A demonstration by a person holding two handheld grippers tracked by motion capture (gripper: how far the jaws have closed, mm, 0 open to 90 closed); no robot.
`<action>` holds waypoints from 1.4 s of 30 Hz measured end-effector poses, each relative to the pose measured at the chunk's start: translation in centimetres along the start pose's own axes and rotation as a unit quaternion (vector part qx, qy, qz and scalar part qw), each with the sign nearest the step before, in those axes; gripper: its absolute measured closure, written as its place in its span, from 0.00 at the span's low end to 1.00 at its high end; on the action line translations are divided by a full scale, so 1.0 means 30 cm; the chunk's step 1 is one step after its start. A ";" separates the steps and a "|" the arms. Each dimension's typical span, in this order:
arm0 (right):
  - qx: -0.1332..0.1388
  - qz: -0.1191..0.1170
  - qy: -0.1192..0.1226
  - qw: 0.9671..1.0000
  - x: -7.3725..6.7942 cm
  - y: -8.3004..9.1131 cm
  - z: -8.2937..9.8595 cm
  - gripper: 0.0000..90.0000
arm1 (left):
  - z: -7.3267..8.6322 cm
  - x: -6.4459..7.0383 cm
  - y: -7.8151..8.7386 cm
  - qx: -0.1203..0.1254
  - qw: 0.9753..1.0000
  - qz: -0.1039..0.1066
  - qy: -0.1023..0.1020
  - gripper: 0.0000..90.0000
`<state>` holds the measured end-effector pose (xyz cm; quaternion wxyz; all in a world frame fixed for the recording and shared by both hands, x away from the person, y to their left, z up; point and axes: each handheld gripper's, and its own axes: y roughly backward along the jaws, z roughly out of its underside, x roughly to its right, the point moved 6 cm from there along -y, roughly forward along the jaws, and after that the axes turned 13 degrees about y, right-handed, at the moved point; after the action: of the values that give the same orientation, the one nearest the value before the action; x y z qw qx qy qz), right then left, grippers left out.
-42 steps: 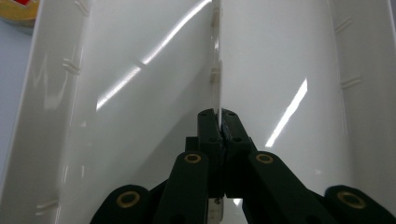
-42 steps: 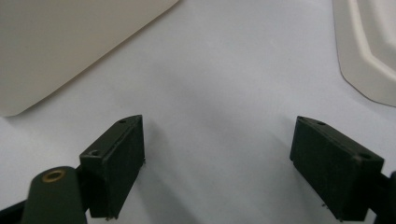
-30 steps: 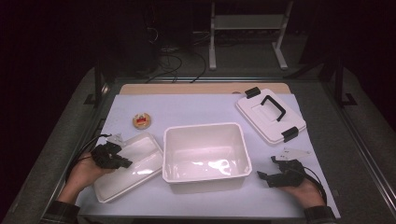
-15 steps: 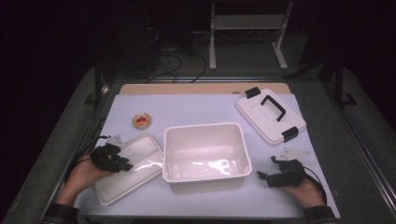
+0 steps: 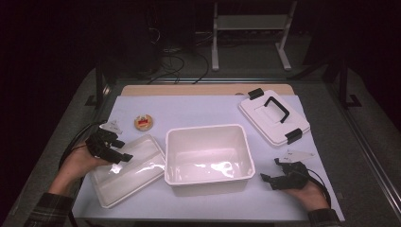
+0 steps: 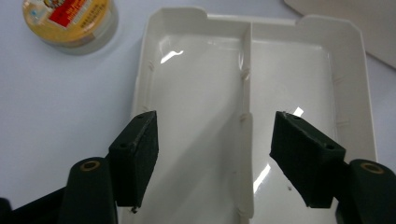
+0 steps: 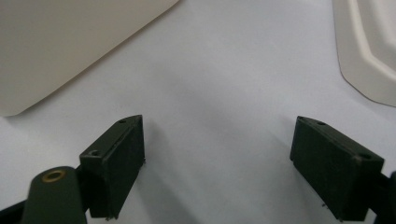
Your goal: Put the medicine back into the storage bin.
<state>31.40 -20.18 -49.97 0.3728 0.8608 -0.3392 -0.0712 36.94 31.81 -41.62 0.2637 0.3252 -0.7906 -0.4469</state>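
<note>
A white tray split into two compartments lies at the table's left, and its divider runs up between my jaws. My left gripper hovers open over the tray's left end, with nothing between its fingers. A large empty white bin stands in the middle. To the right of the bin, my right gripper is open just above the bare table. The bin wall is ahead on its left, and the edge of a white lid is on its right.
The white lid with a black handle and black clips lies at the back right. A small round jar with a yellow and red label stands behind the tray. A wooden strip edges the far side of the table.
My left gripper has shifted slightly away from the person, toward the tray's far left end. The right gripper, bin, lid and jar have stayed put.
</note>
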 end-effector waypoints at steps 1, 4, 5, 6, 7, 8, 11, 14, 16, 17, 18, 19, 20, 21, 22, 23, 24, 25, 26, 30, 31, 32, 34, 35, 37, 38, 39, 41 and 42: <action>0.000 0.000 0.000 1.000 0.000 0.000 0.000 0.19 | -0.020 -0.007 0.007 0.002 1.000 0.000 0.002 0.32; 0.000 0.000 0.000 1.000 0.000 0.000 0.000 0.19 | -0.044 -0.015 0.013 0.005 1.000 -0.004 0.001 0.28; 0.000 0.000 0.000 1.000 0.000 0.000 0.000 0.19 | -0.053 -0.019 0.015 0.005 1.000 -0.007 0.001 0.24; 0.000 0.000 0.000 1.000 0.000 0.000 0.000 0.19 | -0.064 -0.024 0.016 0.003 1.000 -0.010 0.001 0.24; 0.000 0.000 0.000 1.000 0.000 0.000 0.000 0.19 | -0.075 -0.029 0.016 0.002 1.000 -0.013 0.001 0.22; 0.000 0.000 0.000 1.000 0.000 0.000 0.000 0.19 | -0.098 -0.038 0.013 -0.001 1.000 -0.017 0.004 0.20; 0.000 0.000 0.000 1.000 0.000 0.000 0.000 0.19 | -0.134 -0.052 0.005 -0.006 1.000 -0.021 0.008 0.19; 0.000 0.000 0.000 1.000 0.000 0.000 0.000 0.19 | -0.158 -0.060 -0.004 -0.008 1.000 -0.022 0.010 0.18; 0.001 -0.001 -0.002 1.000 0.000 0.000 0.000 0.19 | -0.182 -0.072 -0.010 -0.011 1.000 -0.024 0.013 0.17; 0.001 -0.001 -0.002 1.000 0.000 0.000 0.000 0.19 | -0.193 -0.076 -0.015 -0.011 1.000 -0.024 0.016 0.17; 0.000 -0.001 -0.003 1.000 0.000 0.000 0.000 0.19 | -0.205 -0.082 -0.018 -0.012 0.999 -0.026 0.017 0.17; 0.001 -0.002 -0.004 1.000 0.000 0.001 0.000 0.19 | -0.216 -0.088 -0.022 -0.011 0.999 -0.029 0.019 0.16; 0.001 -0.002 -0.004 1.000 0.000 0.001 0.000 0.19 | -0.240 -0.099 -0.029 -0.012 0.999 -0.033 0.023 0.16; 0.001 -0.002 -0.004 1.000 0.000 0.001 0.000 0.19 | -0.240 -0.099 -0.029 -0.012 0.999 -0.033 0.023 0.15; 0.001 -0.002 -0.004 1.000 0.000 0.001 0.000 0.19 | -0.252 -0.104 -0.033 -0.011 0.999 -0.036 0.027 0.15; 0.001 -0.002 -0.004 1.000 0.000 0.000 0.000 0.19 | -0.265 -0.110 -0.037 -0.008 0.999 -0.036 0.030 0.15; 0.000 -0.002 -0.004 1.000 0.000 0.001 0.000 0.19 | -0.289 -0.126 -0.048 -0.013 0.999 -0.040 0.034 0.14; 0.000 -0.002 -0.004 1.000 0.000 0.000 0.000 0.19 | -0.300 -0.134 -0.056 -0.015 0.998 -0.042 0.037 0.14; 0.000 -0.002 -0.004 1.000 0.000 0.000 0.000 0.19 | -0.300 -0.134 -0.056 -0.015 0.998 -0.042 0.037 0.13; 0.000 -0.002 -0.004 1.000 0.000 0.001 0.000 0.19 | -0.335 -0.167 -0.093 -0.028 0.997 -0.048 0.048 0.11; 0.001 -0.003 -0.005 1.000 0.000 0.000 0.000 0.19 | -0.351 -0.179 -0.112 -0.032 0.997 -0.052 0.050 0.11; 0.002 -0.003 -0.005 1.000 0.001 0.001 0.000 0.19 | -0.359 -0.183 -0.121 -0.033 0.997 -0.052 0.052 0.10; 0.002 -0.003 -0.005 1.000 0.001 0.000 0.000 0.19 | -0.368 -0.191 -0.137 -0.037 0.996 -0.054 0.056 0.10; 0.002 -0.003 -0.005 1.000 0.001 0.001 0.000 0.19 | -0.372 -0.196 -0.144 -0.039 0.996 -0.056 0.057 0.08; 0.002 -0.003 -0.006 1.000 0.001 0.001 0.000 0.19 | -0.387 -0.211 -0.170 -0.041 0.996 -0.062 0.059 0.07; 0.002 -0.003 -0.006 1.000 0.001 0.001 0.000 0.19 | -0.387 -0.211 -0.170 -0.041 0.996 -0.062 0.059 0.07; 0.002 -0.004 -0.006 1.000 0.001 0.001 0.000 0.19 | -0.391 -0.216 -0.180 -0.041 0.995 -0.063 0.062 0.07; 0.003 -0.004 -0.006 1.000 0.001 0.001 0.000 0.19 | -0.398 -0.224 -0.200 -0.042 0.995 -0.064 0.067 0.07; 0.003 -0.004 -0.006 1.000 0.001 0.001 0.000 0.19 | -0.400 -0.230 -0.209 -0.045 0.995 -0.064 0.067 0.07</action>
<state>31.41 -20.21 -49.95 0.3677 0.8628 -0.3383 -0.0773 51.66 28.11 -42.46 0.3011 0.3927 -0.7278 -0.4748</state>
